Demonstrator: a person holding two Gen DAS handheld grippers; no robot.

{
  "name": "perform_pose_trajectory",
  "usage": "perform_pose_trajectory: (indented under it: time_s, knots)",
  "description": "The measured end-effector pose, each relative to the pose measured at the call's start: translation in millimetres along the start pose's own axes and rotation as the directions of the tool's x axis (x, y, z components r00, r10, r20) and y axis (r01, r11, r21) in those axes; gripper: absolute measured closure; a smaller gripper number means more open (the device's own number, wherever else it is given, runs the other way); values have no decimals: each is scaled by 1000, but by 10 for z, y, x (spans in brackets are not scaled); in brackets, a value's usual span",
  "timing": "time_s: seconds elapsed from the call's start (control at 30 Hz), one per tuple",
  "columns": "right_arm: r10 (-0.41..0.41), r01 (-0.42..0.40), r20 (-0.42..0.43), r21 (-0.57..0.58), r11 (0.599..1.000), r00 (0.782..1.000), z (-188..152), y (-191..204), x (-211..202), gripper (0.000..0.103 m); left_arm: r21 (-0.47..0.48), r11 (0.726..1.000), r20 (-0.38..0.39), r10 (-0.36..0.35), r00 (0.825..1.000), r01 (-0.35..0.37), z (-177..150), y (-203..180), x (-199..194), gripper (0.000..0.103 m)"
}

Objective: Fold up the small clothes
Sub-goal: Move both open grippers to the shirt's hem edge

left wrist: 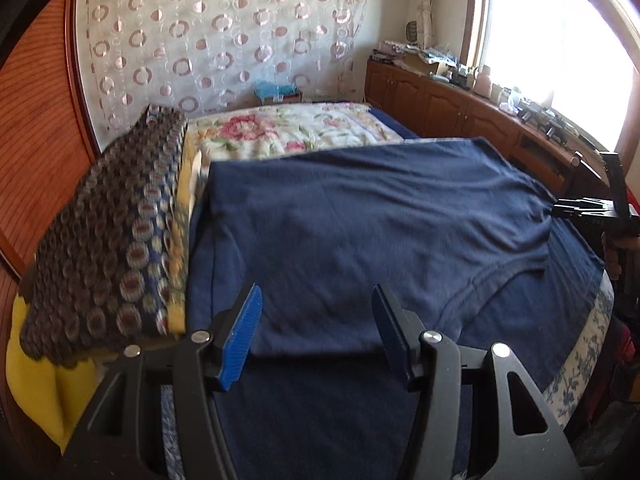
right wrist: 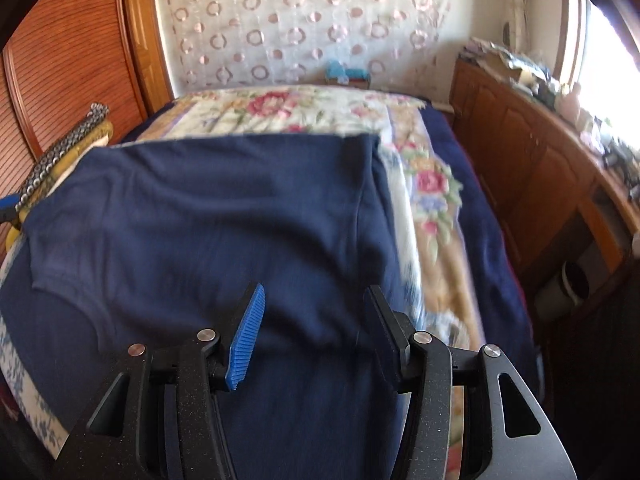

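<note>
A navy blue T-shirt lies spread on the bed, one sleeve folded in towards its middle. It also shows in the right wrist view. My left gripper hovers open just above the shirt's near left part, nothing between its blue pads. My right gripper is open and empty above the shirt's near right edge. The right gripper also shows at the far right edge of the left wrist view.
A folded patterned brown blanket on a yellow cushion lies left of the shirt. A floral quilt covers the bed beyond. Wooden cabinets with clutter run along the right under the window. A wooden wardrobe stands left.
</note>
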State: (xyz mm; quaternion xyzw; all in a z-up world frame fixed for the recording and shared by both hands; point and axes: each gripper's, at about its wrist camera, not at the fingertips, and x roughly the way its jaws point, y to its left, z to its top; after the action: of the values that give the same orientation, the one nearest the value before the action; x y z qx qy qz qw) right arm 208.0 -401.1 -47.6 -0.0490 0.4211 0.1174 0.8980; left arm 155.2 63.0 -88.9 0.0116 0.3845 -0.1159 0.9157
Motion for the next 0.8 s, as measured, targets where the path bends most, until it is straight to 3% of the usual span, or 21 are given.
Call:
perform_pose_trajectory:
  time_s: [0.2, 0.4, 0.57, 0.8]
  knots:
    - [18, -17, -31, 47, 999, 999, -230, -30, 6, 51, -26, 999, -62, 17, 998, -18, -218, 31, 139, 46]
    - [22, -19, -30, 86, 996, 999, -149, -93, 79, 50, -55, 998, -95, 31, 995, -37, -323, 77, 260, 46]
    - [-11, 14, -32, 94, 995, 999, -47, -102, 193, 50, -42, 997, -83, 54, 995, -57, -346, 37, 285, 46]
    - [-52, 53, -10, 56, 997, 999, -80, -44, 218, 50, -41, 996, -89, 73, 993, -77, -319, 29, 321, 38]
